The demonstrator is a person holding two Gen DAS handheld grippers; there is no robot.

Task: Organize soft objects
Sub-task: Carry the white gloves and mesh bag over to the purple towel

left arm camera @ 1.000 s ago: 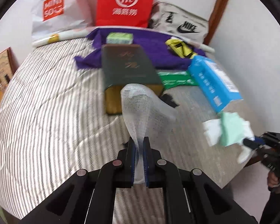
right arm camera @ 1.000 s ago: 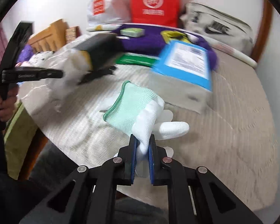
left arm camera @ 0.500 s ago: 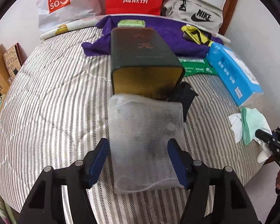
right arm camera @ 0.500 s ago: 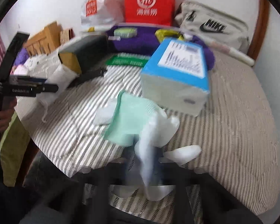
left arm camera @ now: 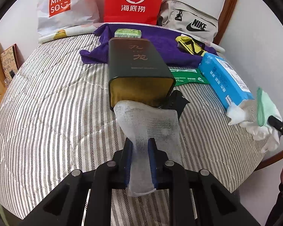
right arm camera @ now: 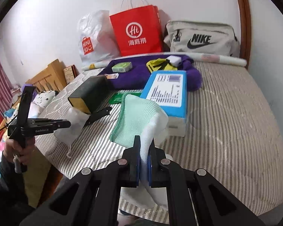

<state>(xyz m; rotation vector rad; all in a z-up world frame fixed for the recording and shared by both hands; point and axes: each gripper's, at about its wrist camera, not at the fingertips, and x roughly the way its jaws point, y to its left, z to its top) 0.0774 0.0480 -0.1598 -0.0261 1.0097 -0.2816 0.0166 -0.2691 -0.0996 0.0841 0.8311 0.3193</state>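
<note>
The white mesh pouch [left arm camera: 147,130] is pinched near its lower end between the 2 blue-padded fingers of the left gripper [left arm camera: 141,162], which are closed most of the way onto it, with a band of the netting bunched up in the narrow gap. Its free upper end fans out and leans against the open gold mouth of the dark green tin [left arm camera: 139,69] lying on its side on the striped mattress [left arm camera: 52,113]. Gripped low like that, I'd guess the pouch is being lined up to go into the tin, open end leading.

Over at the right edge, the glove [right arm camera: 139,118], mint-green knit at the cuff and white on the palm, is clamped at its white part by the right gripper [right arm camera: 144,162], whose fingers are pressed nearly together on the fabric. It hangs above the mattress just in front of the blue tissue pack [right arm camera: 166,92], cuff upward and slack, off the bed surface so it can be carried clear.

The left gripper points straight along the bed toward the tin, held low and roughly level. The right one sits further toward the near corner of the bed, angled up and inward at the blue pack. Behind both lie a purple towel [left arm camera: 160,45], a red paper bag [left arm camera: 134,1] and a Nike pouch [right arm camera: 201,37] against the wall.
</note>
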